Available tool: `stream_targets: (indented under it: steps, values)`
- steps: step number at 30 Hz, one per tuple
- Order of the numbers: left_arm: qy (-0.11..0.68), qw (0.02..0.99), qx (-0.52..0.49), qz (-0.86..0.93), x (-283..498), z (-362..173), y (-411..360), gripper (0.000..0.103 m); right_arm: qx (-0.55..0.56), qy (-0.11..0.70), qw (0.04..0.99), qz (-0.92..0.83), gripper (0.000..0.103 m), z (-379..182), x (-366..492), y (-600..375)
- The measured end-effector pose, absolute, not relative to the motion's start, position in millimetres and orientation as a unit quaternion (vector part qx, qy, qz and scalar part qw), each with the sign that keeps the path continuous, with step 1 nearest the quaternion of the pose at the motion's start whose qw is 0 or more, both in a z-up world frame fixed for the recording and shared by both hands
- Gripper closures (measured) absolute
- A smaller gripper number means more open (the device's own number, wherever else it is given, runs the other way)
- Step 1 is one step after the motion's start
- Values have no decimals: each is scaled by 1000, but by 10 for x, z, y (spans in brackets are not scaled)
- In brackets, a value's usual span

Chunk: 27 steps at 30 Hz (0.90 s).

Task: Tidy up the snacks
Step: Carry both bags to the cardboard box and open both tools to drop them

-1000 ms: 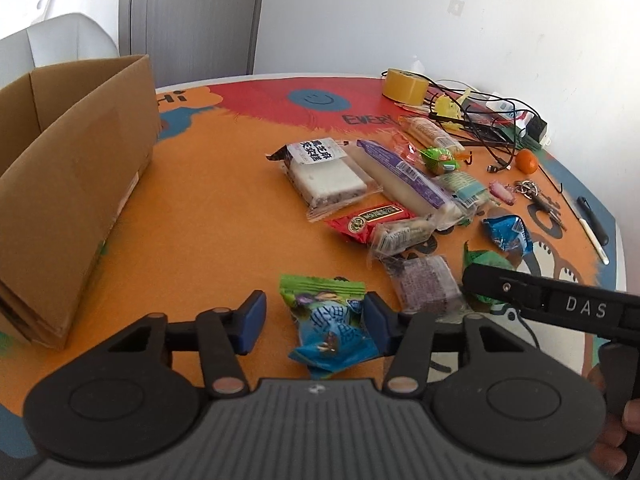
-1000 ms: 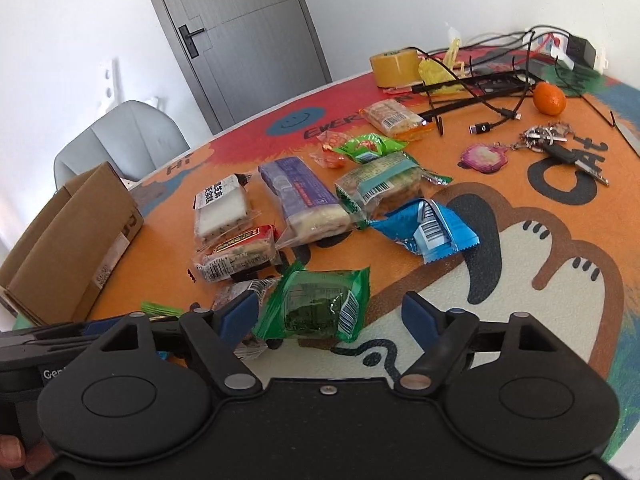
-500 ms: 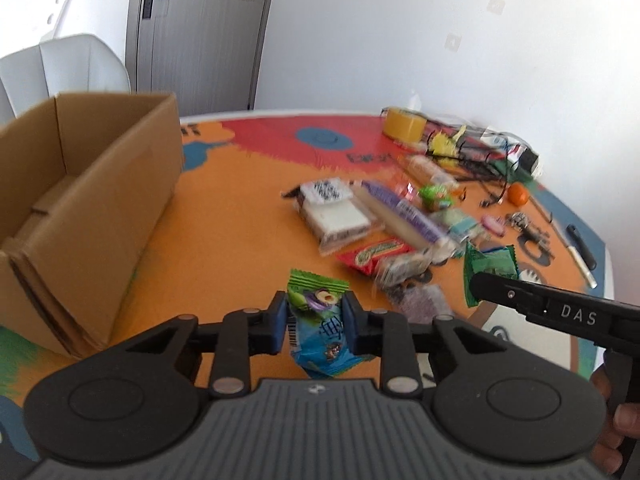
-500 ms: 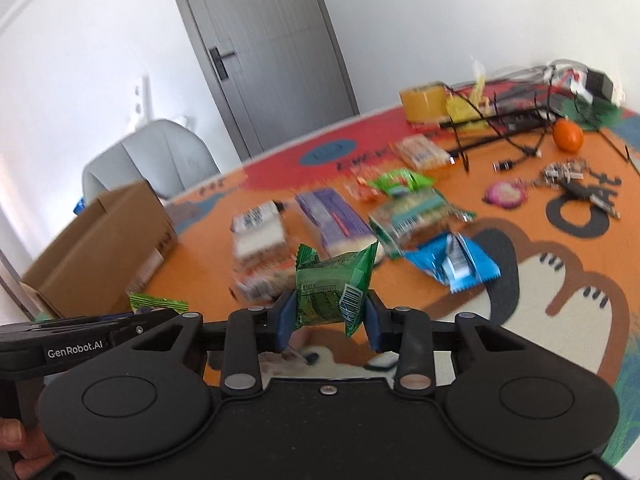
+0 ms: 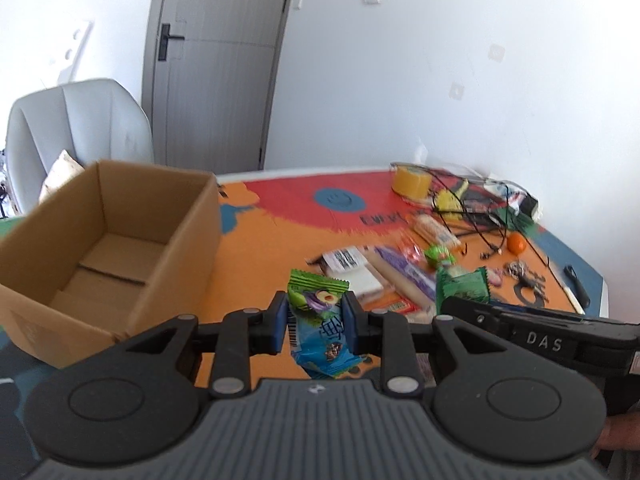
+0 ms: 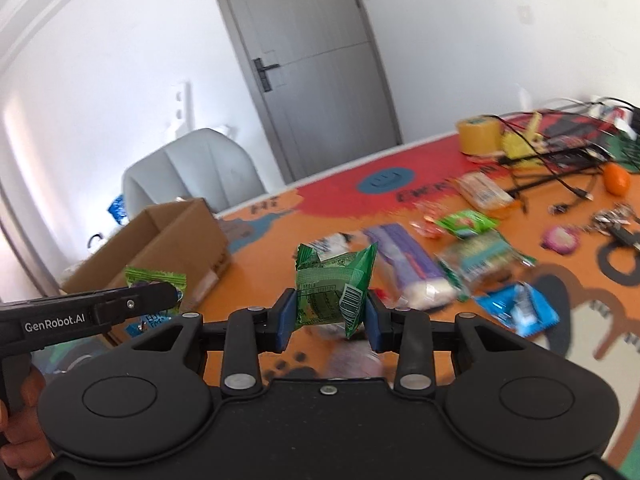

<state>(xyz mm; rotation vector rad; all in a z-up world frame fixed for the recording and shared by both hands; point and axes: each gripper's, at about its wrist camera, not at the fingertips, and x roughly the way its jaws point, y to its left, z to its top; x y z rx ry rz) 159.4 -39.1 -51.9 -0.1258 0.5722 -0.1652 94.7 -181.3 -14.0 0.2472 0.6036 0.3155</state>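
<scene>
My left gripper (image 5: pixel 315 322) is shut on a green and blue snack packet (image 5: pixel 318 328), held in the air above the orange table mat. My right gripper (image 6: pixel 330 314) is shut on a green snack packet (image 6: pixel 334 294), also lifted off the table. An open cardboard box (image 5: pixel 108 240) stands to the left with nothing seen inside; in the right wrist view the box (image 6: pixel 168 240) sits beyond the left gripper's arm. Several more snacks (image 5: pixel 384 276) lie in a cluster on the mat to the right of the box, among them a purple bar (image 6: pixel 404 264) and a blue packet (image 6: pixel 518 312).
At the table's far right lie a yellow tape roll (image 5: pixel 410 182), tangled black cables (image 5: pixel 476 216), a small orange fruit (image 5: pixel 516 243), keys (image 6: pixel 616 220) and a pen (image 5: pixel 576 288). A white chair (image 5: pixel 76 128) and a grey door (image 5: pixel 216 64) stand behind the table.
Both grippers closed on their packets, which lay on the mat a second ago, and lifted them. Both views now tilt up, showing the box's inside and more of the room.
</scene>
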Motion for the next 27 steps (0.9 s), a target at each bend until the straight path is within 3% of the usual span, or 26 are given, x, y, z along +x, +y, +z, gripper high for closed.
stream_targets:
  steps: [27]
  values:
    - [233, 966, -101, 44, 1540, -174, 712, 75, 103, 261, 918, 281, 67, 218, 1252, -711]
